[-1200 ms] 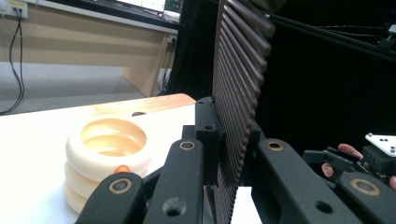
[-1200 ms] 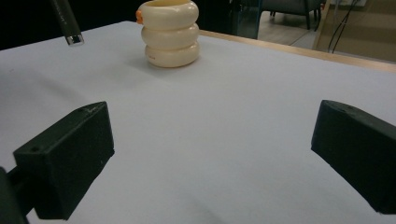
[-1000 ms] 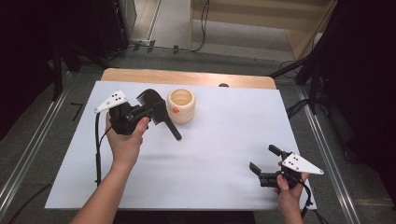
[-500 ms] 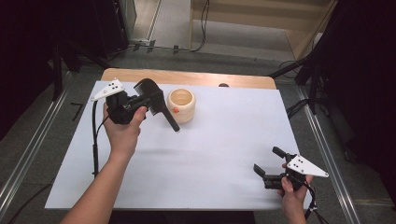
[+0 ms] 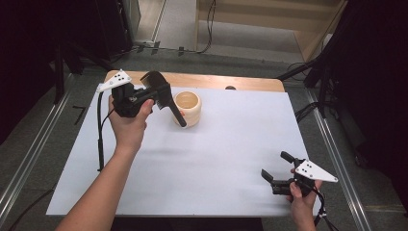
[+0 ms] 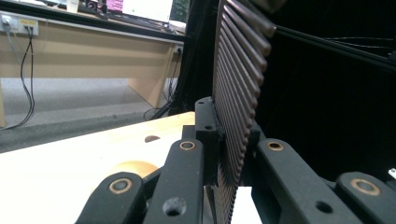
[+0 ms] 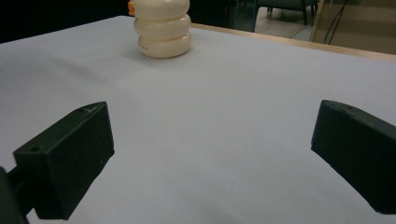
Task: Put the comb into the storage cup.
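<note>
Comb (image 5: 161,94): black, wide-toothed, clamped in the left tongs (image 5: 153,96); held in the air above the far left part of the desk (image 5: 231,144), head up toward the far edge, handle slanting down to the right and ending in front of the cup (image 5: 187,108).
Comb, left gripper view: teeth (image 6: 238,93) rise between the two jaws, which press on it from both sides.
Left tongs: closed on the comb; a hand (image 5: 129,122) grips the body, grey plate on top, cable hanging down to the desk.
Cup: cream, ribbed, upright on the white sheet near the far edge, just right of the comb; whether the handle touches it cannot be told. In the right gripper view it stands far off (image 7: 163,30), with something orange behind it.
Right tongs (image 5: 279,168): open, nothing between the jaws; low over the near right corner of the desk, pointing left, well apart from cup and comb.
Right gripper view: two black jaws wide apart over bare white sheet (image 7: 224,130).
</note>
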Action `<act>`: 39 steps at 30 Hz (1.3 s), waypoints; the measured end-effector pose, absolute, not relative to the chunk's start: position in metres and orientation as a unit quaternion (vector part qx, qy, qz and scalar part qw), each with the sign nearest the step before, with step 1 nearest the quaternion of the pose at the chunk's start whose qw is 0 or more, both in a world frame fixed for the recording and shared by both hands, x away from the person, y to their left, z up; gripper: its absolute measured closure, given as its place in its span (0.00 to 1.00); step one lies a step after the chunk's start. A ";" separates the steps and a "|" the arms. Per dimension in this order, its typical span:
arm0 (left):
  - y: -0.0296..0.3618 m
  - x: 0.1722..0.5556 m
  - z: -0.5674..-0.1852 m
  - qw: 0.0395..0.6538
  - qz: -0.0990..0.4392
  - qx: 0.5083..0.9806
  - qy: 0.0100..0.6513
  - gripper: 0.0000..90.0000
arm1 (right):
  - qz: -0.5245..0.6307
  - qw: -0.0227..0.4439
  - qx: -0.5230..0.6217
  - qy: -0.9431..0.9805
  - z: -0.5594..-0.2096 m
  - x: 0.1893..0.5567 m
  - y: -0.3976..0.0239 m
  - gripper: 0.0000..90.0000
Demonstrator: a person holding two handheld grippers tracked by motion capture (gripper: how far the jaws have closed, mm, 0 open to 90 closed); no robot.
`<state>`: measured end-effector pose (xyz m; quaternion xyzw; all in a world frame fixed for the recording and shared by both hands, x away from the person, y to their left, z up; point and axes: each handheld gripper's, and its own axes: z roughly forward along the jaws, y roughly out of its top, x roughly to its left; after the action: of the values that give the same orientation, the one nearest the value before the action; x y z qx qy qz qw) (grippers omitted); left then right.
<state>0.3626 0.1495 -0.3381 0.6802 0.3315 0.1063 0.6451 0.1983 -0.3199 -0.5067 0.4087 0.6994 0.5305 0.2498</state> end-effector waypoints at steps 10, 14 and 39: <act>0.148 0.373 -0.331 0.646 0.109 0.678 0.334 0.94 | 0.531 0.249 0.407 0.700 -0.507 0.199 -0.320 0.00; 0.149 0.378 -0.329 0.646 0.112 0.677 0.334 0.94 | 0.533 0.249 0.407 0.699 -0.507 0.199 -0.320 0.00; 0.141 0.411 -0.318 0.648 0.130 0.666 0.347 0.94 | 0.535 0.244 0.405 0.700 -0.508 0.200 -0.319 0.00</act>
<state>0.4114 0.1412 -0.3184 0.6659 0.3467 0.1296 0.6477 0.1999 -0.3194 -0.5078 0.4054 0.6997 0.5351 0.2444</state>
